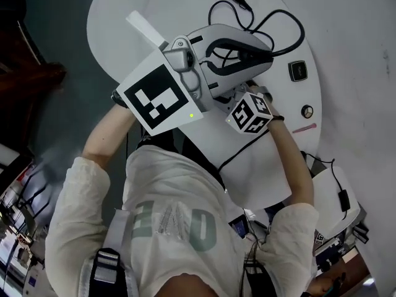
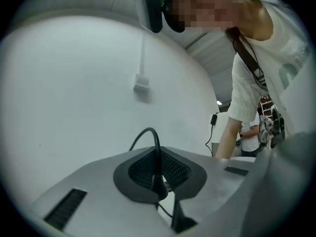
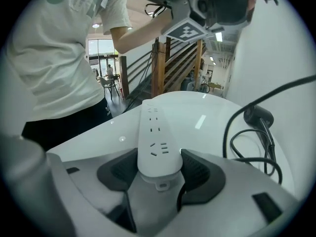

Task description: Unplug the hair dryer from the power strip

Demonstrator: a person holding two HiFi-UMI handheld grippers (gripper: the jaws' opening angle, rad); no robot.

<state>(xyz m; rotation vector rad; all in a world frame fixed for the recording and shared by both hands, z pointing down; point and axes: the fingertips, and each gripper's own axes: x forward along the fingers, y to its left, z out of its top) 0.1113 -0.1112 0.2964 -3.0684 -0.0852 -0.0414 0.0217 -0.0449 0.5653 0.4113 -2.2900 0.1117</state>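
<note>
— Where is the power strip (image 3: 155, 132)?

— It lies flat on the white table (image 1: 114, 36), sockets facing up. The right gripper (image 3: 158, 171) is clamped on its near end, with one jaw on each long side.

— And the left gripper (image 2: 159, 187)?

— It is raised above the right one. Its jaws are pressed together on a black cord (image 2: 156, 147), at the thicker plug end — the cord curves up out of the pads, in the air and apart from the strip.

— The hair dryer itself?

— A dark lump (image 3: 258, 116) with cord on it lies on the table beside the strip — I cannot tell if that is the dryer.
</note>
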